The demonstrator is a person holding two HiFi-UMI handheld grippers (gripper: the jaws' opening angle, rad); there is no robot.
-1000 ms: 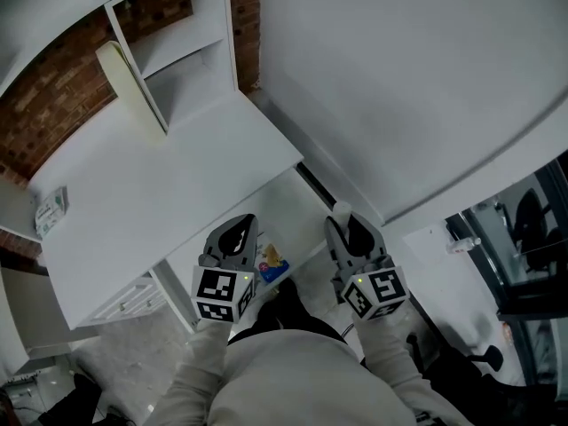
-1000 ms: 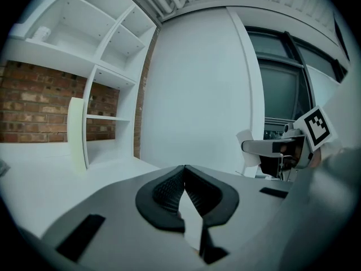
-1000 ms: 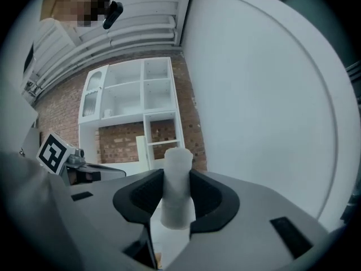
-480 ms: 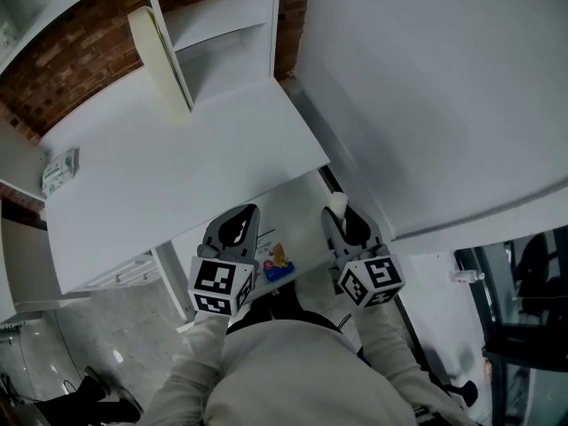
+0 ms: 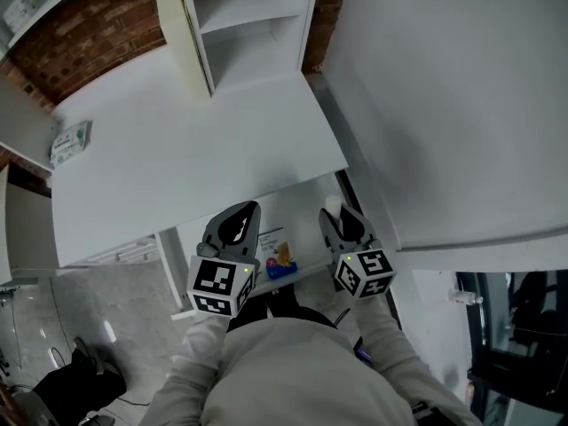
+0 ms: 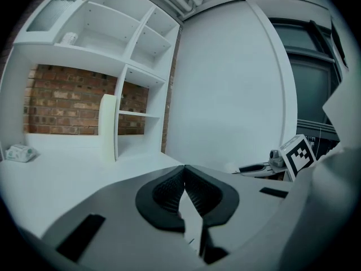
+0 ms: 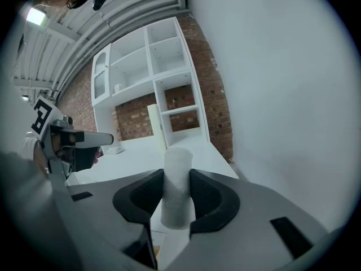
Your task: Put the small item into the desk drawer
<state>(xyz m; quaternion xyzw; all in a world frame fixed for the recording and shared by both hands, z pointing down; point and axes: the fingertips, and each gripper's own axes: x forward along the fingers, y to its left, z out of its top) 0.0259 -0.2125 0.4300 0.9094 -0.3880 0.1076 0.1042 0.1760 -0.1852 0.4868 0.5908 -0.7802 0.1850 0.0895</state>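
Right gripper (image 7: 176, 176): jaws part open, clamped on a small white cylinder (image 7: 178, 157). It stands upright between the pads, top poking above the jaw tips, both pads pressing its sides. In the head view the gripper and cylinder sit over the right end of the open drawer (image 5: 299, 223), above the floor of it; contact with the drawer can't be made out.

Left gripper (image 6: 184, 167): jaws clenched, tips meeting, nothing between them. In the head view it hovers at the drawer's left end, apart from the right gripper.

Drawer is pulled out under the white desk top (image 5: 195, 162). Already inside, near the front edge between the two grippers: a colourful small packet (image 5: 278, 256) with a blue bit just beside it.

On the desk top, far left edge: green-and-white packet (image 5: 71, 143), well away from the grippers. Cream board (image 5: 182, 27) stands upright at the back against the white shelf unit (image 5: 257, 16). Brick wall (image 5: 98, 34) behind the shelves. Plain white wall to the right. Nothing sits between the cylinder and the drawer.
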